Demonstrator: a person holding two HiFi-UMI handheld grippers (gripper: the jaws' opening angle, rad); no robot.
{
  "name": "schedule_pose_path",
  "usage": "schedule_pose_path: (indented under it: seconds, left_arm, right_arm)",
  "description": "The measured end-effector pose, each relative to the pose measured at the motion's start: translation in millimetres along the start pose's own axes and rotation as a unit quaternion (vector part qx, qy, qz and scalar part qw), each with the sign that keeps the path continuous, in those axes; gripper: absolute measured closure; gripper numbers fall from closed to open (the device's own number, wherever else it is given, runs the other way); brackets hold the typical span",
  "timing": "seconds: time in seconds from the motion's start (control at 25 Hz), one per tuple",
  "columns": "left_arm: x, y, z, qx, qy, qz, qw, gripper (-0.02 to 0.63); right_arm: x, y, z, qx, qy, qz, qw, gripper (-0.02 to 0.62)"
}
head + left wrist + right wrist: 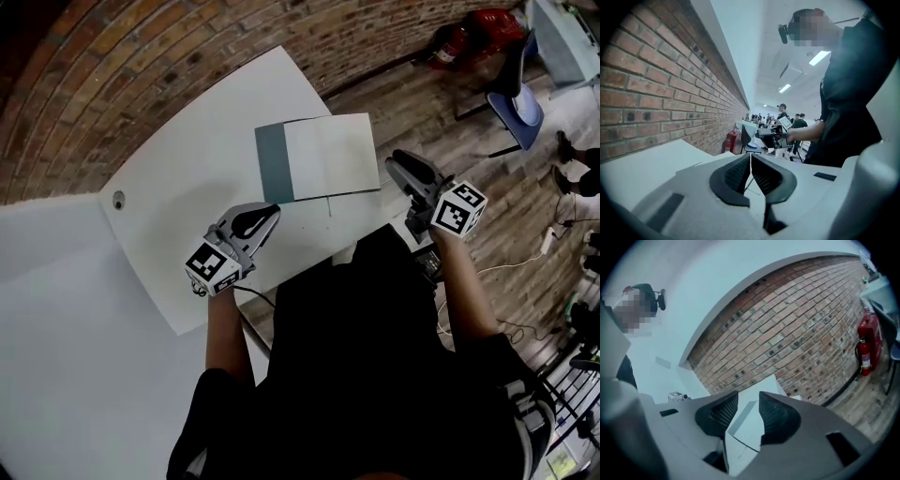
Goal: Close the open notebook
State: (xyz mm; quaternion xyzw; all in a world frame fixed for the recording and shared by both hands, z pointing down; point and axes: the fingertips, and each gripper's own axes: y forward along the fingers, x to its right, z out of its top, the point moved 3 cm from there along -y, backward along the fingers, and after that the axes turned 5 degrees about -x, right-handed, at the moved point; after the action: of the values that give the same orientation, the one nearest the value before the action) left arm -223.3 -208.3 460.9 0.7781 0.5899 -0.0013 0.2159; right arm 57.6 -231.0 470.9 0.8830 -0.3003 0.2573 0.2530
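Brick wall (141,56) beyond white worktop (187,197). Notebook (323,157) flat on it, possibly open, hard to tell. Left tool (270,212) at its seven o'clock, closed and empty; right tool (397,163) at three o'clock, parted, empty. Approach step. Next: slip under a cover edge, fold over.

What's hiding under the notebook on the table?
The notebook lies flat on the white table, so the tabletop is under it. That patch is covered, so whether anything thin lies beneath cannot be seen.
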Motion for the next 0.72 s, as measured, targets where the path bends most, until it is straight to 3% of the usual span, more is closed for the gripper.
schedule_pose_path:
  seconds: [0.08, 0.28, 0.72]
  left_arm:
    - [-6.6, 10.3, -6.2, -0.011, 0.007, -0.009, 0.9999, 0.586]
    - [-14.4, 36.7, -23.8, -0.030, 0.000, -0.015, 0.9994, 0.586]
    - [-28.7, 74.4, -44.1, -0.071, -0.034, 0.023, 0.9967, 0.584]
  right_arm:
    - [14.4, 0.4, -15.3, -0.019, 0.006, -0.014, 1.000, 0.442]
    - [50.4, 10.2, -42.0, -0.072, 0.016, -0.014, 0.997, 0.442]
    - [121.0, 38.3, -77.6, -0.146, 0.135, 0.033, 0.980, 0.399]
